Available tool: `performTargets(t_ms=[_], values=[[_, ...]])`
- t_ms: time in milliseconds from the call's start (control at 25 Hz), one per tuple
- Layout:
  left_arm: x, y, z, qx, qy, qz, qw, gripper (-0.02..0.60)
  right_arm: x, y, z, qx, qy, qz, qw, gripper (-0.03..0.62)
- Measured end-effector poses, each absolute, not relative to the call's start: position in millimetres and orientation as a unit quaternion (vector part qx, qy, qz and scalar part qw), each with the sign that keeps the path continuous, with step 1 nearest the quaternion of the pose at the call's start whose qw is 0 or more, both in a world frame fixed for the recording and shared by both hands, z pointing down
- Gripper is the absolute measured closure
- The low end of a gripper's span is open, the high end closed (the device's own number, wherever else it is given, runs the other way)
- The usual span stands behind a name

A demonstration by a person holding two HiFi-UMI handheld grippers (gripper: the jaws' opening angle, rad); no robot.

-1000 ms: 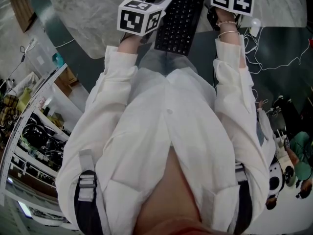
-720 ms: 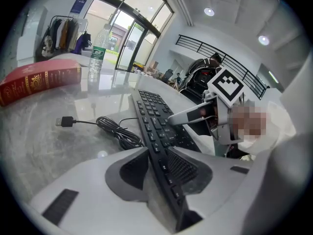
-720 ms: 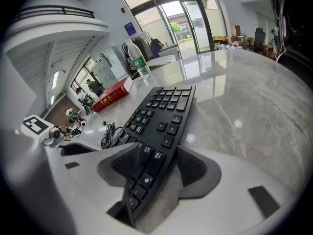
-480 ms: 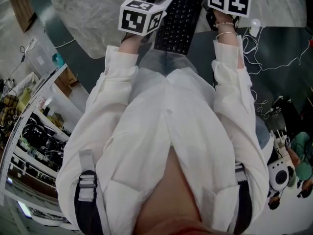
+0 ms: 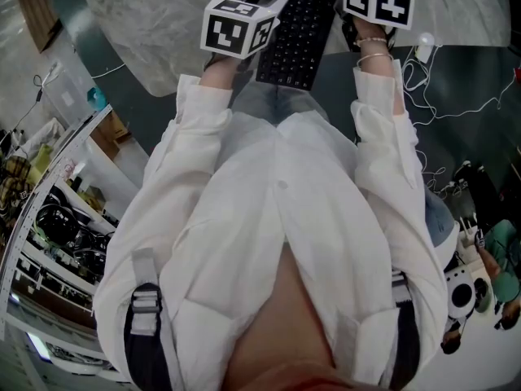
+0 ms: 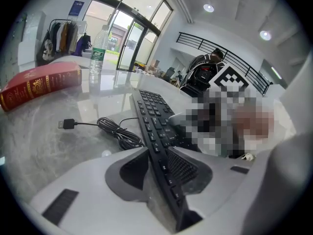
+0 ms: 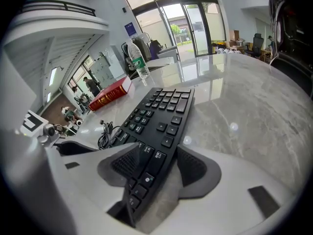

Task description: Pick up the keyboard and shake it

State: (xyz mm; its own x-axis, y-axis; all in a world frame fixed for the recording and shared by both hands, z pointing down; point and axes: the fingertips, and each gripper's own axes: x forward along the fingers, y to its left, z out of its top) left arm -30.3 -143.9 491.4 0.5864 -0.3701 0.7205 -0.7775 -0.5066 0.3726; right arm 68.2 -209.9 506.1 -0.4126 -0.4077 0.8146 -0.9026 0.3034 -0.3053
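1. Jaws of the left gripper (image 6: 157, 156) partly closed, pads clamping the black keyboard (image 6: 152, 112) edgewise near one end.
2. Right gripper (image 7: 159, 153): jaws wide, closed across the keyboard's other end.
3. Keyboard spans both grippers above the marble table (image 7: 244, 97); key legends too small to read.
4. Red book (image 6: 41, 87): gilt lettering illegible. Bottle (image 6: 97, 58): green label.

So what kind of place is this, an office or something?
Probably an open office lobby or lab hall: tall glass doors, a railed upper gallery, and a big marble-look table with a red book and water bottle on it.
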Motion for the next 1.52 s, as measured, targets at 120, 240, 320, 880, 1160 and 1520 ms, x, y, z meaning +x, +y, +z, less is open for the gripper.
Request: performTargets(t_ms=[120,240,320,880,1160,1520], values=[[-31.1,-144.1,491.1,0.817,-0.353,0.293,0.350,0.457,67.9,-209.7,505.7,0.443,-0.744,0.386,0.319,0.355],[-28.8,-146.1,492.1,0.817,-0.352,0.299,0.345,0.457,71.2,-211.1,505.8,0.448,-0.743,0.372,0.330,0.355],[-28.3,-146.9,491.5,0.817,-0.354,0.300,0.343,0.457,72.1,-211.7,504.9,0.450,-0.744,0.367,0.330,0.355],[-37.8,-155.3,463.8,0.821,-0.386,0.266,0.326,0.457,72.5,-205.3,488.1,0.453,-0.763,0.319,0.333,0.356],[-33.6,-158.3,426.0,0.838,-0.387,0.228,0.309,0.457,49.3,-191.7,424.6,0.422,-0.818,0.302,0.249,0.376],[-19.2,-151.4,346.4,0.877,-0.372,0.167,0.254,0.521,36.4,-152.9,312.4,0.411,-0.869,0.243,0.128,0.510]])
